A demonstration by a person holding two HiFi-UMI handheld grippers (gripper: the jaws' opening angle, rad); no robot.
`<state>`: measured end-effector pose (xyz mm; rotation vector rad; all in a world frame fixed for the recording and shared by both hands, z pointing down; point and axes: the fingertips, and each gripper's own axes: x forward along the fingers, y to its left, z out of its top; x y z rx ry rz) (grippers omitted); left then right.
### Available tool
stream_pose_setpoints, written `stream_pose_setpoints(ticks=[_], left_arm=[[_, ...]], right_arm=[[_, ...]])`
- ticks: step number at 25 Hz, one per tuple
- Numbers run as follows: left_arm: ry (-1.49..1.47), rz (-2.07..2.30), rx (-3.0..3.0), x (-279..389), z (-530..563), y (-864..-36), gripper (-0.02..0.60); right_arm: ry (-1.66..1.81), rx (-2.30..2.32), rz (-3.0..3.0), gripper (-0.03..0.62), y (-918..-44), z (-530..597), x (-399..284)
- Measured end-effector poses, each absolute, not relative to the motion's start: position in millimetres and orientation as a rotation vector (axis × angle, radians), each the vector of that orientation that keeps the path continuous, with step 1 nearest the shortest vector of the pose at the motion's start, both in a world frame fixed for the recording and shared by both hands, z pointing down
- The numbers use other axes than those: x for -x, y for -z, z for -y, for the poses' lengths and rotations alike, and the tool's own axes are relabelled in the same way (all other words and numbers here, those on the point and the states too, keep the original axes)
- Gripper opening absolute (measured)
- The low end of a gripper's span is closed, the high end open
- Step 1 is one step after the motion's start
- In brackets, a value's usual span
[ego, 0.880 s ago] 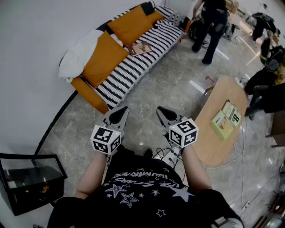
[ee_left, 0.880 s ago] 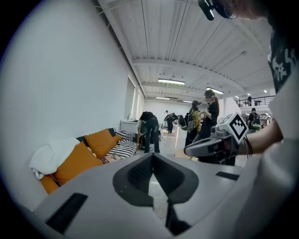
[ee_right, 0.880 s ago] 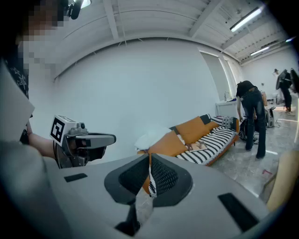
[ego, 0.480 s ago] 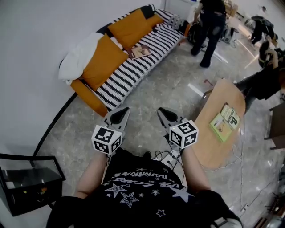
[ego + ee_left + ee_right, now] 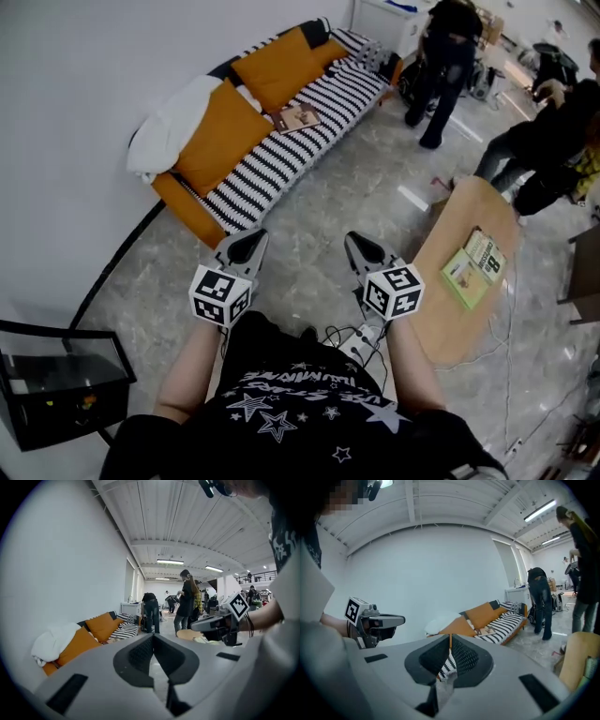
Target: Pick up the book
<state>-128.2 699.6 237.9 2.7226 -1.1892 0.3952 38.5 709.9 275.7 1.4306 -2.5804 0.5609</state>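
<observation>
A brown book (image 5: pixel 298 118) lies flat on the seat of a black-and-white striped sofa (image 5: pixel 281 155) across the floor, far ahead of both grippers. The right gripper view shows the book (image 5: pixel 486 631) beyond its jaws. My left gripper (image 5: pixel 246 246) and right gripper (image 5: pixel 361 248) hang side by side above the marble floor, close to my body, pointing toward the sofa. Both are shut with nothing between the jaws. The same closed tips show for the left gripper (image 5: pixel 153 636) and the right gripper (image 5: pixel 450 637) in their own views.
Orange cushions (image 5: pixel 217 136) and a white blanket (image 5: pixel 167 127) lie on the sofa. A wooden table (image 5: pixel 450 309) at right bears green books (image 5: pixel 476 265). Several people (image 5: pixel 441 66) stand or crouch behind it. A black glass cabinet (image 5: pixel 56 380) stands at lower left; cables lie by my feet.
Both grippers stay shut and nearly in place; the right one has drifted slightly right. The people at the far right have moved nearer the table.
</observation>
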Motion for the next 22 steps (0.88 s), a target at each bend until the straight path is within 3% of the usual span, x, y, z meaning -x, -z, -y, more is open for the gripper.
stream_pose_setpoints(ticks=[9,22], left_arm=[[-0.394,1.150,-2.647,146.4,-680.6,-271.9,0.005],[-0.343,1.033,-2.697,159.6,-549.2,-264.9,0.005]], right_arm=[[-0.598,-1.474,2.482,0.034,-297.4,-679.4,-35.7],[-0.583,-1.579,2.391,0.034,-292.0,-568.1,-26.5]])
